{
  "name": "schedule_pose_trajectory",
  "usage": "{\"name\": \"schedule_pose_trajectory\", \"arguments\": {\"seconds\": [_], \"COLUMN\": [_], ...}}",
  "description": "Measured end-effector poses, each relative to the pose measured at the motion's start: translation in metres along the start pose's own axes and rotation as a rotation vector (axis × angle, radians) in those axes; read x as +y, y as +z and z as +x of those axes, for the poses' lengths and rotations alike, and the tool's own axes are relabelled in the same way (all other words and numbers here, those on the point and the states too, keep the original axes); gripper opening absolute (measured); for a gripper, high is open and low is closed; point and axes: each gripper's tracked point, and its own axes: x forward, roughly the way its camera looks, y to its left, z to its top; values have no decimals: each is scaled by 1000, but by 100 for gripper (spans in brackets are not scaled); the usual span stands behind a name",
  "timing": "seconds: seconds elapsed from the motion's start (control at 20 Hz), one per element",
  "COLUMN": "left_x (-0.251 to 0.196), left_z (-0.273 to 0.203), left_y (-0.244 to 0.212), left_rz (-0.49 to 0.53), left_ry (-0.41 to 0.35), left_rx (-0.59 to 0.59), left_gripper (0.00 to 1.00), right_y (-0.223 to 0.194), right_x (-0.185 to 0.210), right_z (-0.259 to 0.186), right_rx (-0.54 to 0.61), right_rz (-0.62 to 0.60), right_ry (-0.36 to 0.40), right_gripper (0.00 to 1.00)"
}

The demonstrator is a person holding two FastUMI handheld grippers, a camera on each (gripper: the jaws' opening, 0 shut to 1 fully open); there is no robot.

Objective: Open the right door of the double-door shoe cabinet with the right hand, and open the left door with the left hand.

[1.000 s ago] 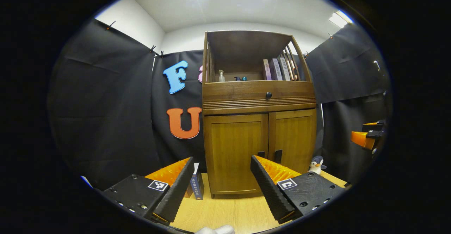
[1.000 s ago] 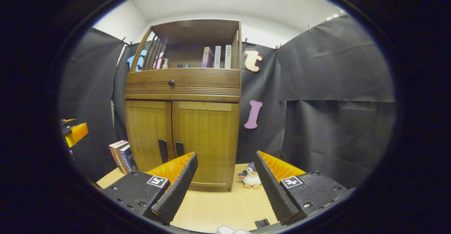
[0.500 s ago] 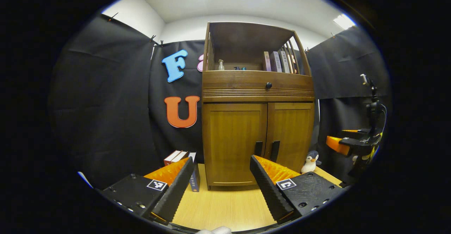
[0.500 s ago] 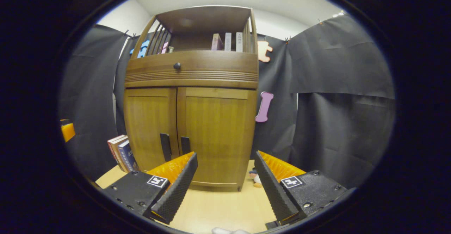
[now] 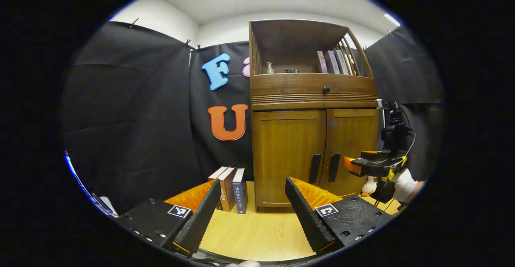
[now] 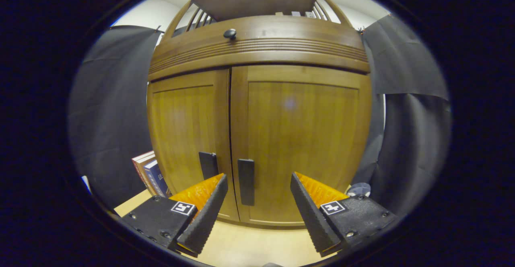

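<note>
Both grippers' fingers open, R gripper w/ R handle just ahead between fingers but L handle right beside—could snag wrong door.

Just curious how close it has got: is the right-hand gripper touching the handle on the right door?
Apart. In the left gripper view, the right gripper hangs short of the right door's handle, with bare door between them.

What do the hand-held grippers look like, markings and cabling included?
Left hand-held gripper: two wedge-shaped fingers with ribbed faces on black blocks, each block carrying a square black-and-white tag and screws. Right hand-held gripper has the same build. In the left gripper view it carries a black camera mast with a cable, held by a white-gloved hand.
</note>
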Motion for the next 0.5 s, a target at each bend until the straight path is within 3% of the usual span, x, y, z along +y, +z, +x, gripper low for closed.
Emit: {"name": "schedule_pose_trajectory", "arguments": {"seconds": [0.05, 0.35, 0.5], "left_x": [1, 4, -2], "left_z": [-1, 3, 10], "left_y": [0, 6, 9], "left_rz": [-9, -73, -76], "left_ry": [16, 75, 65], "left_rx": [2, 5, 4], "left_gripper": [100, 96, 96], "right_y": [-6, -32, -37], "right_x": [3, 13, 15], "right_z": [15, 66, 75], "right_rx": [15, 104, 107], "right_rz": [-3, 17, 51], "right_ry": [9, 45, 44], "right_gripper": [96, 71, 50]}}
